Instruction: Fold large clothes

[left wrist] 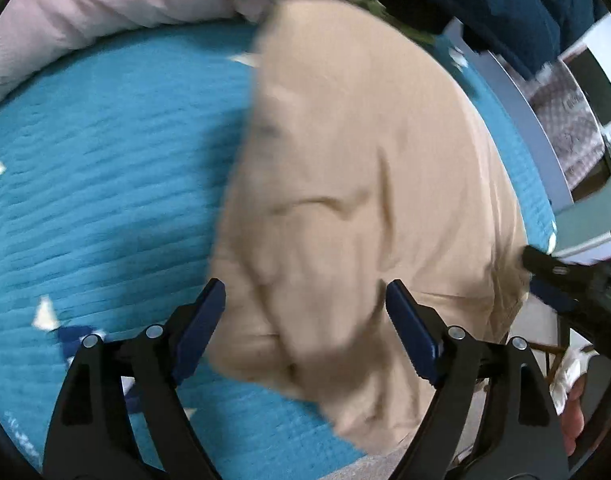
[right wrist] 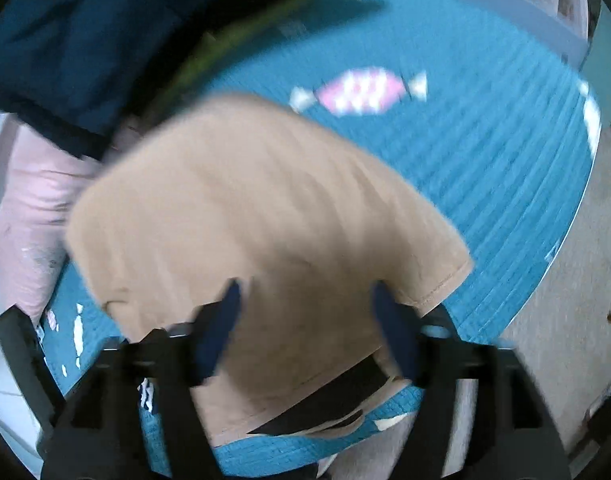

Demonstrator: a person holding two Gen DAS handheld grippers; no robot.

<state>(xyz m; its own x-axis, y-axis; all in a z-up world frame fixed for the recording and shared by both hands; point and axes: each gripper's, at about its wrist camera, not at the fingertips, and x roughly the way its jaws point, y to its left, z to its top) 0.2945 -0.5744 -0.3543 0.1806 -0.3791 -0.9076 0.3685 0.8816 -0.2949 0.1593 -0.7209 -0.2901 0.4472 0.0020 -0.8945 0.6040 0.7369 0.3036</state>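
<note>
Turquoise quilted bedding point(left wrist: 105, 168) with white and pink candy shapes covers the bed, with a pale pink pillow point(left wrist: 105, 0) and a dark navy padded garment point(right wrist: 69, 44) lying at its far side. On the quilt lies a tan garment point(left wrist: 357, 184), folded into a rough rectangle, its stitched hem near the quilt's edge and a dark band showing at its near end in the right wrist view. The left tongs point(left wrist: 305, 300) hang spread wide above the tan cloth, gripping nothing. The right tongs point(right wrist: 305, 300) also stand wide apart over the same cloth, blurred, with nothing pinched between their blue pads point(right wrist: 221, 328).
</note>
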